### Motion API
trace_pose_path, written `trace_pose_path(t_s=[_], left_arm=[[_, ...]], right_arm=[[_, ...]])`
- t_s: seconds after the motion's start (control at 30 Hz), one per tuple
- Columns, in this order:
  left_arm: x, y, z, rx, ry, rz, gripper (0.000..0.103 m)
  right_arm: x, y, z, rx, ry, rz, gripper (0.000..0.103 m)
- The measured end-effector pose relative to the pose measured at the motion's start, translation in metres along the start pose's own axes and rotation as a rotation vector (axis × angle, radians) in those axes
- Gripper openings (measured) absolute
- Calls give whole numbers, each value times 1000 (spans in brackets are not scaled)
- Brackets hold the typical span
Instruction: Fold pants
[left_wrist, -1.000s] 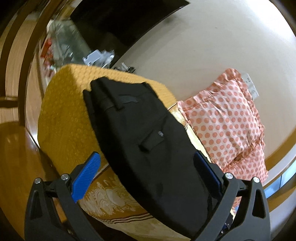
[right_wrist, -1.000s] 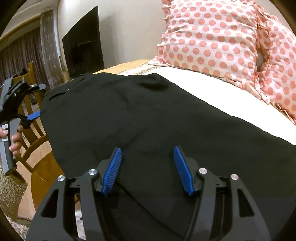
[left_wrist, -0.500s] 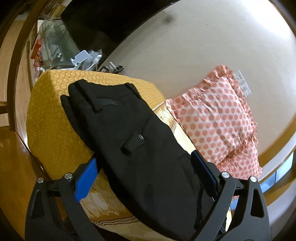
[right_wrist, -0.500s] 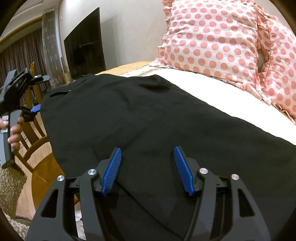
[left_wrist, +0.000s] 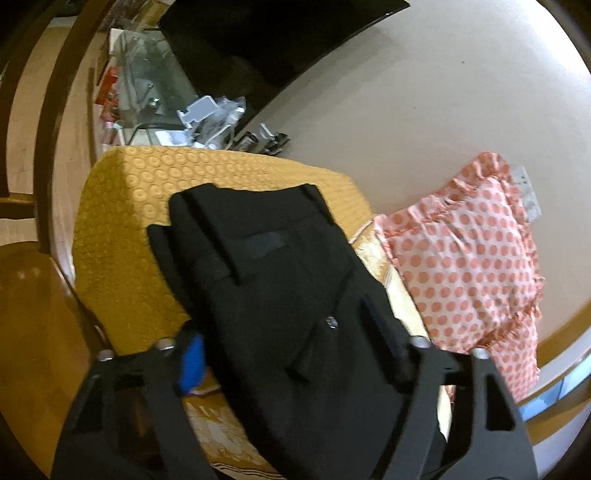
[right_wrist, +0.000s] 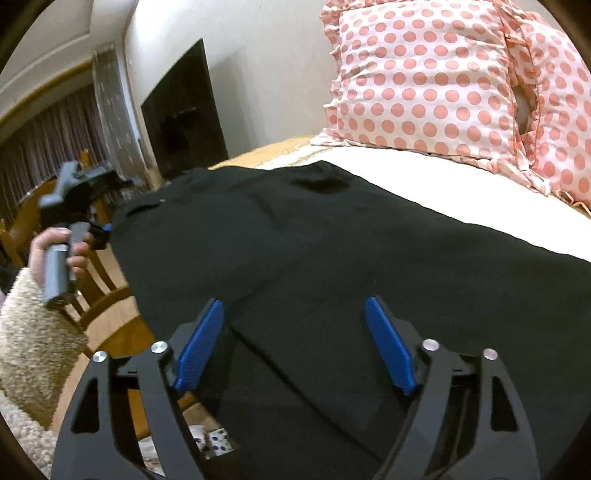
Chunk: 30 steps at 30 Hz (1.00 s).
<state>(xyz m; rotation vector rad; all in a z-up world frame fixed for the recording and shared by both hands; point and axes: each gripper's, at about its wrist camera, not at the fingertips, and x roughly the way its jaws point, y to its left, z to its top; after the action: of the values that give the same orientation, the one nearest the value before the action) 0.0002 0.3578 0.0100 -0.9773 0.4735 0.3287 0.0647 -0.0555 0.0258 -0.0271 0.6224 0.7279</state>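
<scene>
We see black pants (right_wrist: 332, 258) flat on bed (left_wrist: 122, 229); left gripper (left_wrist: 280, 354) now closer over waistband, jaws spread, empty; right gripper (right_wrist: 295, 339) likewise unclenched. Grasp likely imminent.
</scene>
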Motion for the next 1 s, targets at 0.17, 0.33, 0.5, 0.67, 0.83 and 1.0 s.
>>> trace_pose_path(t_s=[0.17, 0.33, 0.5, 0.67, 0.83, 1.0], left_arm=[[0, 9, 2, -25, 14, 77, 18], [-13, -22, -2, 132, -34, 120, 11], [-30, -85, -12, 344, -109, 103, 10], [-38, -170, -40, 542, -109, -13, 10], [-42, -263, -97, 754, -60, -200, 9], [-50, -344, -185, 937, 67, -467, 9]], right_arm=[[-15, -18, -4, 78, -18, 1, 86], [-34, -38, -8, 150, -53, -17, 86], [-60, -57, -12, 197, -113, -55, 86], [-95, -83, -24, 269, -179, -129, 86], [-133, -118, -45, 396, -249, -210, 87], [-167, -148, -69, 520, -311, -285, 87]])
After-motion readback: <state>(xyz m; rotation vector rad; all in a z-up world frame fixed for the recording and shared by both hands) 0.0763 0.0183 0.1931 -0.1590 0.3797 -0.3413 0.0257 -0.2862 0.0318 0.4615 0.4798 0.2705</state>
